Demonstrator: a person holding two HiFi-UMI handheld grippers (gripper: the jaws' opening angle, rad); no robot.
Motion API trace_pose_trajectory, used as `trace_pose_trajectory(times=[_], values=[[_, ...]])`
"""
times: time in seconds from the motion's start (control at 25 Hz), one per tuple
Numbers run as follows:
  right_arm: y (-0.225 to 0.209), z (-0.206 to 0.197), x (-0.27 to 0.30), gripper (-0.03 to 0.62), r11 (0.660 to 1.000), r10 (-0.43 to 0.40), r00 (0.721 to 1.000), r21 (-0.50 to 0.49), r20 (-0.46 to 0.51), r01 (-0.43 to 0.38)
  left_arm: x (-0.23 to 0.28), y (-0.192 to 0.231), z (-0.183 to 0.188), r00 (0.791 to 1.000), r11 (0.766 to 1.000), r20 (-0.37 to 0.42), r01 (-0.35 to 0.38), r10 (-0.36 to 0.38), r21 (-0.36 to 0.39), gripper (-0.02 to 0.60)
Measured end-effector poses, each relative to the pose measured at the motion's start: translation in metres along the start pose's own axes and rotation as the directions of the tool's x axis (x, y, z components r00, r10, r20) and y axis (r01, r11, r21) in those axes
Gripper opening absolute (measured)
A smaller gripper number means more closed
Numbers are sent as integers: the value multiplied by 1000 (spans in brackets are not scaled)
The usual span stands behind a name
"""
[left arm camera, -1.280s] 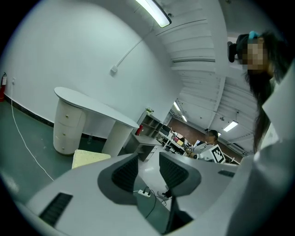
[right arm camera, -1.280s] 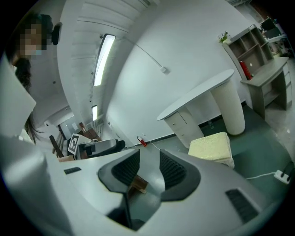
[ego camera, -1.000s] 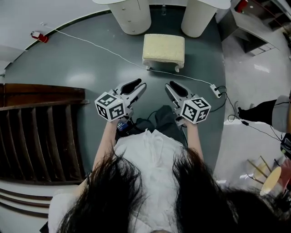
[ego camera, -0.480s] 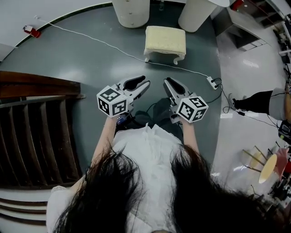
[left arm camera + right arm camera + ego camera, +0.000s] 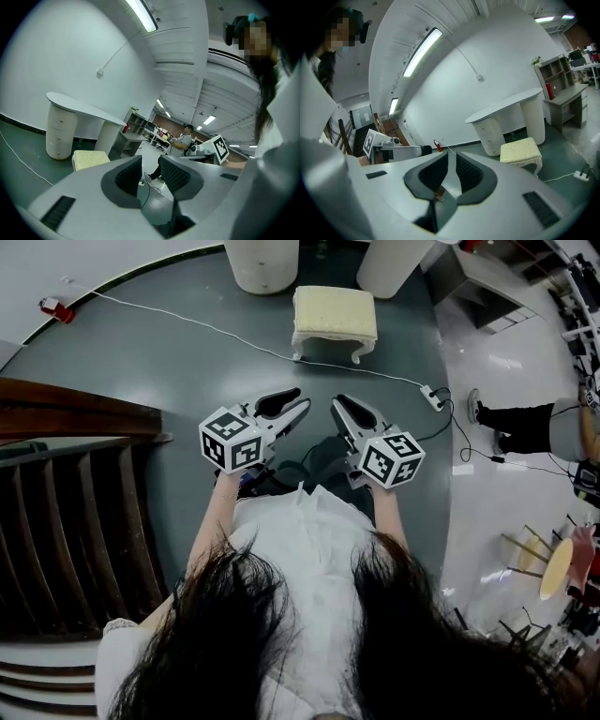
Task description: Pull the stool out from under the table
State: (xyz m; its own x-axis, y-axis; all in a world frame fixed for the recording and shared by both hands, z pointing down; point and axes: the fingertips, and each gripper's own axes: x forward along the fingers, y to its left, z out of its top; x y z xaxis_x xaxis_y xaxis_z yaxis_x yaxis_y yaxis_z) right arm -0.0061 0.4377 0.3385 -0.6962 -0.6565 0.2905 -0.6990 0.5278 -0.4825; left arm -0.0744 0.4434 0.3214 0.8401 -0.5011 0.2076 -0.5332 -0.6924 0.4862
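Observation:
The stool (image 5: 335,315), cream cushion on white curved legs, stands on the green floor just in front of the white table's two round pedestals (image 5: 262,263). It also shows in the left gripper view (image 5: 89,159) and the right gripper view (image 5: 520,151). My left gripper (image 5: 295,401) is held close to my body, well short of the stool, its jaws a little apart with nothing between them (image 5: 150,171). My right gripper (image 5: 339,404) hovers beside it, shut on nothing (image 5: 451,171).
A white cable (image 5: 187,324) crosses the floor in front of the stool to a power strip (image 5: 433,397). A dark wooden stair rail (image 5: 75,521) is at my left. A seated person's legs (image 5: 525,423) and other furniture are at the right.
The stool now sits a little higher and farther off in the head view. Both grippers stay in front of my body, pointing toward it.

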Motion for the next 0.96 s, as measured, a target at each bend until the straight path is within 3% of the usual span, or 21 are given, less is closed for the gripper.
trace_pose_trajectory(times=[0.96], values=[[13, -16, -31, 66, 999, -5, 1000, -35, 11, 6, -17, -21, -9, 999, 997, 20, -38, 37, 65, 124]])
